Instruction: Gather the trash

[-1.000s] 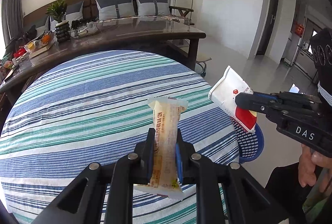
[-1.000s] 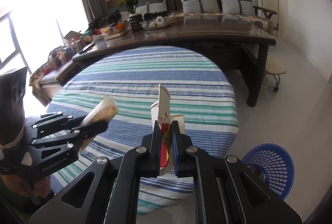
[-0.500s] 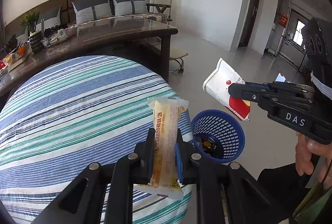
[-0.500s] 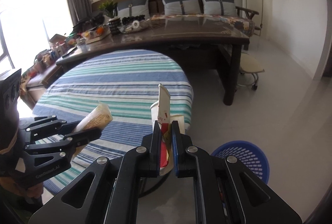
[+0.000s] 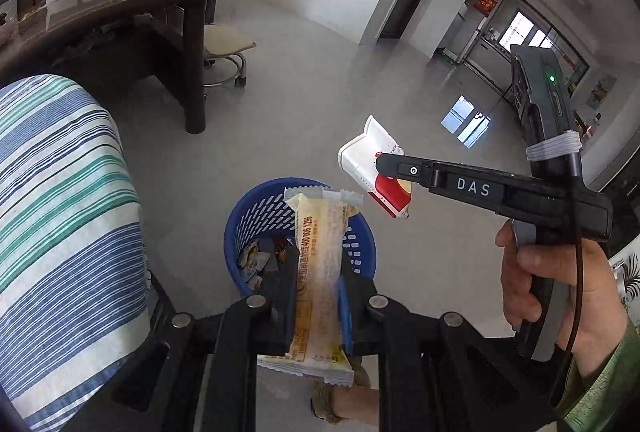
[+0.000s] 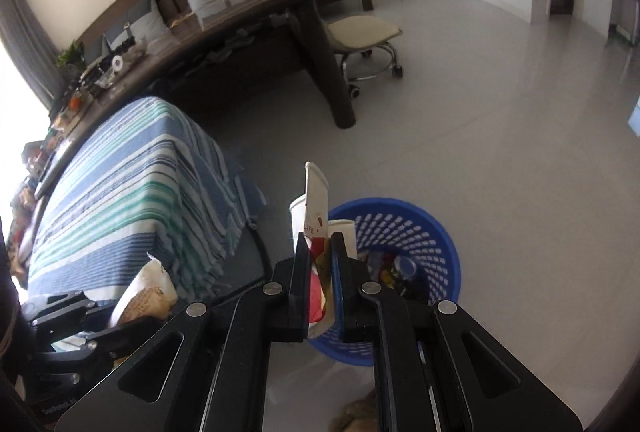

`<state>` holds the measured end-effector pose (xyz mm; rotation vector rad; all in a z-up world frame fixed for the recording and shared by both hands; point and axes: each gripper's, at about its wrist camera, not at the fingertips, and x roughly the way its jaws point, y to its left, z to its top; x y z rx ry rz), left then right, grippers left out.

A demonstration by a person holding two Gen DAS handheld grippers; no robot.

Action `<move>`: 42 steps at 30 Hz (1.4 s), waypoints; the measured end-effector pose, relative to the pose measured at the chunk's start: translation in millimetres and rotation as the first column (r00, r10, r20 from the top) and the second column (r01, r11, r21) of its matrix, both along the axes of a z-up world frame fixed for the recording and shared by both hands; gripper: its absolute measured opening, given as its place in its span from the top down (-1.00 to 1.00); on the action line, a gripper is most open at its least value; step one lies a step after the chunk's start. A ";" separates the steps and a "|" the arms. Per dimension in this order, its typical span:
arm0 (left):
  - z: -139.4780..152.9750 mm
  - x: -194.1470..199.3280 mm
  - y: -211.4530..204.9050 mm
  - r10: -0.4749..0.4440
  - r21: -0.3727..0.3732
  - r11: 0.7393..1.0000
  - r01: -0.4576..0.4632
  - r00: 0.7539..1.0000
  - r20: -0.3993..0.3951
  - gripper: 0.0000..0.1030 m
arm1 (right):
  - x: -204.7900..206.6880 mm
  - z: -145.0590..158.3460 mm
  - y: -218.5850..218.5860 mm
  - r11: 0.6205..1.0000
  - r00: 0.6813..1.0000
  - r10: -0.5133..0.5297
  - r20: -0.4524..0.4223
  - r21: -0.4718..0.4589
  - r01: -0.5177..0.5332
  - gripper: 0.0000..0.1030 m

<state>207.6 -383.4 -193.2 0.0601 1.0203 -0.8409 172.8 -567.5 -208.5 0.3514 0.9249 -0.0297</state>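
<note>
- The left gripper [image 5: 314, 306] clamps a yellow snack wrapper [image 5: 320, 272], long axis pointing up-frame at the blue trash basket [image 5: 256, 216] just beyond.
- The right gripper [image 6: 320, 284] pinches a crushed paper cup [image 6: 314, 208]; the basket [image 6: 416, 232] sits lower right of centre, just past its tips.

Both views are taken from the wrists, aimed steeply down along the fingers toward the floor. The blue basket [image 5: 300, 232] [image 6: 404, 232] is seen close below in each, the striped table [image 5: 60, 212] [image 6: 132, 192] at left, the stool [image 5: 224, 48] [image 6: 364, 32] far behind.
</note>
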 end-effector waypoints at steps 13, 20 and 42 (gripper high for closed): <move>-61.9 47.5 -74.7 -0.032 0.037 0.999 0.033 0.999 -0.026 -0.09 | 22.0 -70.5 -92.2 0.963 0.979 -0.165 -0.121 0.195 0.186 0.12; -7.4 8.7 -54.5 -0.001 0.041 0.999 -0.007 0.984 0.180 -0.24 | -5.4 -35.3 -96.4 0.955 0.967 -0.246 -0.072 0.154 0.254 -0.46; 84.3 -127.0 40.0 0.081 0.116 0.984 -0.136 0.918 0.387 -1.00 | -171.0 47.7 45.9 0.959 0.973 -0.223 0.063 -0.165 0.230 -0.99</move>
